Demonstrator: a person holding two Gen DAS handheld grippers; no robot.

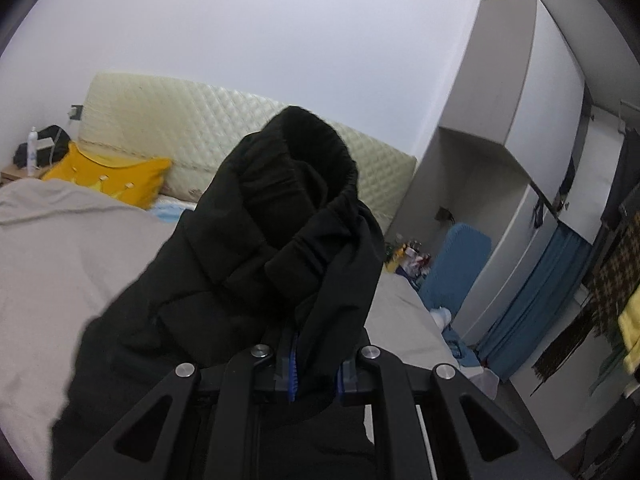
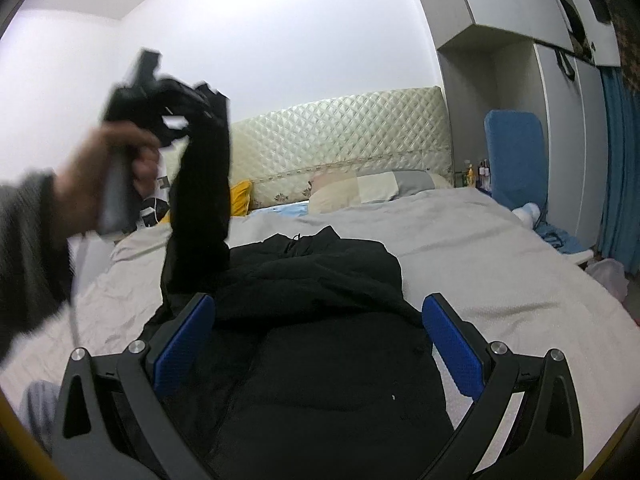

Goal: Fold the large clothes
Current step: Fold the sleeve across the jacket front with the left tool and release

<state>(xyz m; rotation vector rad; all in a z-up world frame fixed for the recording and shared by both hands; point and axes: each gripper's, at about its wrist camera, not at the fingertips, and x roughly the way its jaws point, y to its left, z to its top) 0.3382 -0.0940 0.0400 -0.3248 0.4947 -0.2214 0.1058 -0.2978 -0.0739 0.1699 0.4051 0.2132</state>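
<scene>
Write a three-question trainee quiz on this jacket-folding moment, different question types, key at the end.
1. True or false: the right gripper is open.
2. Which part of the puffy black jacket does the left gripper clamp: A) the elastic-cuffed sleeve, B) the hood?
3. Fill in: the jacket's body lies on the grey ____.

Key: 1 true; 2 A; 3 bedspread.

White walls [image 1: 240, 20], cream quilted headboard [image 2: 340, 140], grey bedspread [image 2: 500, 260] (rumpled), grey wardrobe [image 1: 520, 80], blue curtain [image 1: 532, 300]
</scene>
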